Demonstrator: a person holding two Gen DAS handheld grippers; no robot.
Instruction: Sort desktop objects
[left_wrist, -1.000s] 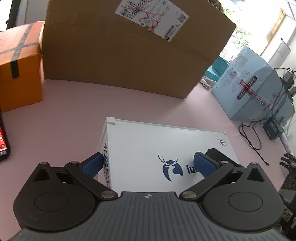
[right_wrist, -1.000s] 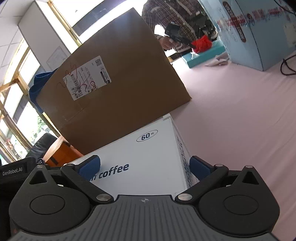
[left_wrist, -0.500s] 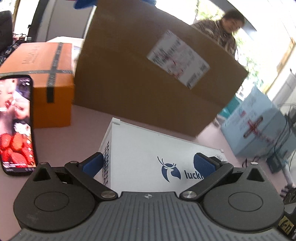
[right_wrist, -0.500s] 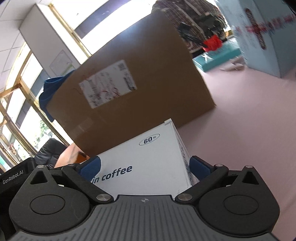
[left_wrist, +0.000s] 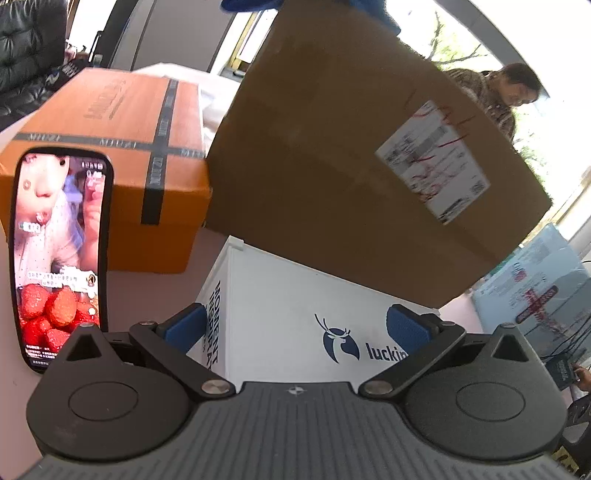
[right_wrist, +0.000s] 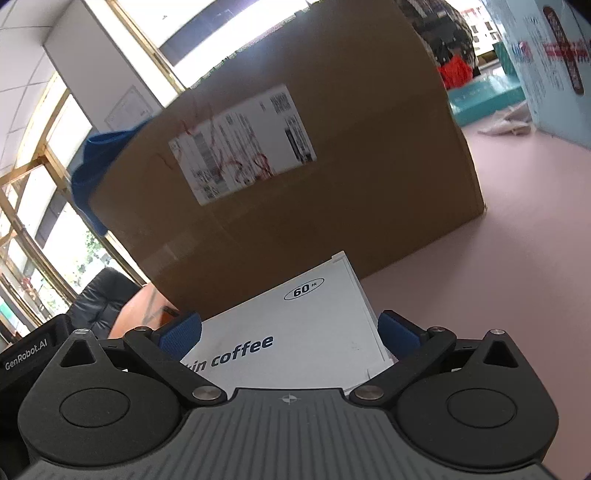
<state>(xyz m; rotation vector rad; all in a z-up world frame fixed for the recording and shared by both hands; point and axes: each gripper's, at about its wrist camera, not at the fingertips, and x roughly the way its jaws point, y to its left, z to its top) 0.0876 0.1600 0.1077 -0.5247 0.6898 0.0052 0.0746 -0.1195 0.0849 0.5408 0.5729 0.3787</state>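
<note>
Pale pink bench (right_wrist: 517, 258), smooth matte top. On it: large brown cardboard carton (right_wrist: 295, 166) with white shipping label, orange box (left_wrist: 110, 147) strapped with dark tape just beside it on the left, light blue box (left_wrist: 535, 288) with red cross tape off to the right, a flat teal box (right_wrist: 484, 99) behind. Crumpled white paper (right_wrist: 506, 125) lies near the teal box; black cables (left_wrist: 569, 343) trail by the blue box.

This looks like an office. A pink desk (right_wrist: 517, 258) carries a large cardboard shipping box (right_wrist: 295, 166) at 12 o'clock. Tall gold-framed windows (right_wrist: 33, 192) and a black leather chair (right_wrist: 99, 299) stand at 9 o'clock, with a white panelled ceiling (right_wrist: 33, 48) at 10 o'clock.
</note>
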